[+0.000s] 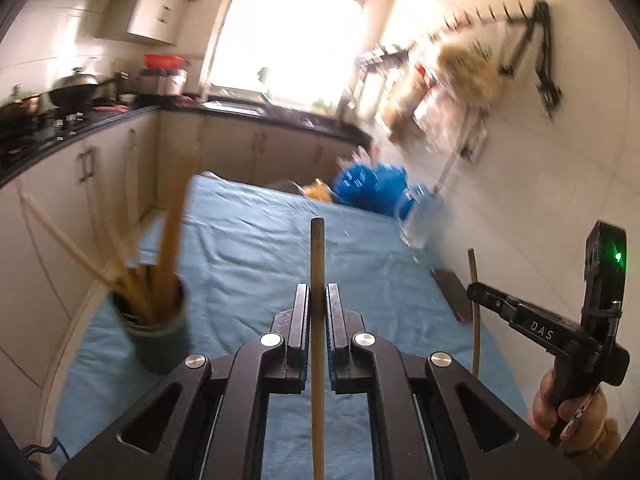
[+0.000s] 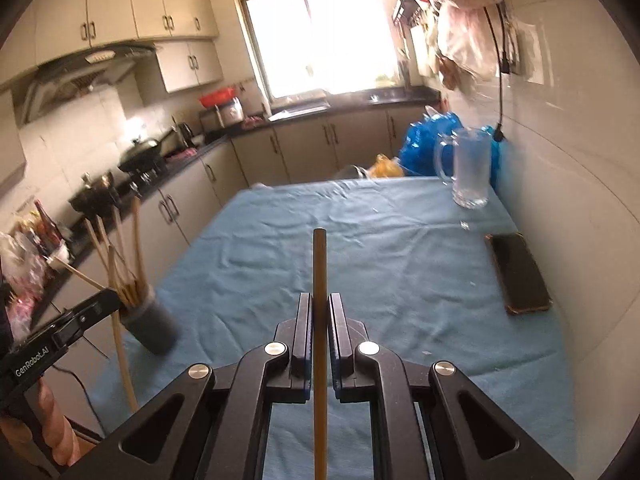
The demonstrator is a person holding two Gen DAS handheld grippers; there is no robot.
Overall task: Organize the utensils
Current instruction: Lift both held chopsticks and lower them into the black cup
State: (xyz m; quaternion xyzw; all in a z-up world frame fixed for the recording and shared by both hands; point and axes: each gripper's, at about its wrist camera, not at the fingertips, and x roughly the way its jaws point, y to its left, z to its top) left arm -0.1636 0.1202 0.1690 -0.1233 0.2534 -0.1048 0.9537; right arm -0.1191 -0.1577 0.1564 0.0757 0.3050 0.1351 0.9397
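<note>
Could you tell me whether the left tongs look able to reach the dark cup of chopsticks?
Probably yes: the left tongs, shut on a wooden chopstick, have only bare blue cloth before the dark cup.

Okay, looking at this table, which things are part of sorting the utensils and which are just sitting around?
Part of the job:
- chopstick clamped in the left gripper
- chopstick clamped in the right gripper
- dark cup of chopsticks

Just lying about:
- glass mug
- phone
- blue bag
</note>
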